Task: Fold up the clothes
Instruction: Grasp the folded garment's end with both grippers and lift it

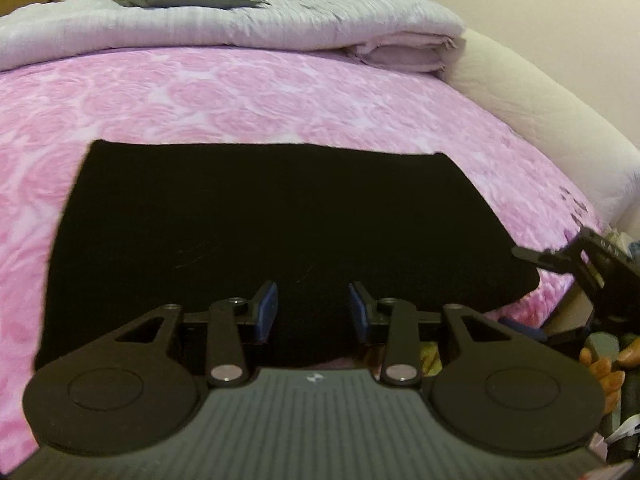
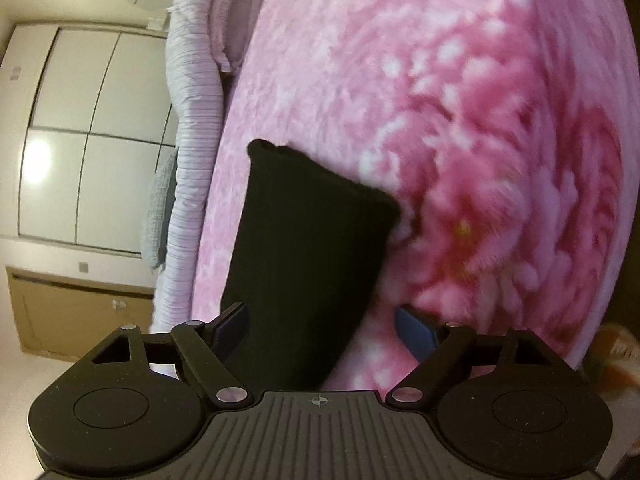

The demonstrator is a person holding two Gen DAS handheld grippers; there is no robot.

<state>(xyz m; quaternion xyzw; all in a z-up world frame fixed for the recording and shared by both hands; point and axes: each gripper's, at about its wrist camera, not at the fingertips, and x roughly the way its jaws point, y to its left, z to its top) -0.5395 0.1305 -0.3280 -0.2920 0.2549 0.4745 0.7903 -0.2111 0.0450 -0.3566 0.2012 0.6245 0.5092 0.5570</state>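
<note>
Now both the left gripper [image 1: 312, 308] and right gripper [image 2: 324, 330] hover with jaws released around the folded black garment [image 1: 260, 228] on the pink bed [image 1: 200, 96].

Matt black knit garment [image 1: 260, 220] on plush pink rose-embossed fleece blanket [image 1: 240, 96], ribbed lilac cloth quilt [image 1: 240, 28] behind, glossy white wardrobe panels [image 2: 80, 120], matt black plastic left gripper [image 1: 313, 307].

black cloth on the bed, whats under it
The black cloth lies on the pink floral blanket, which shows all around it. Whatever lies directly beneath the cloth is covered.
</note>
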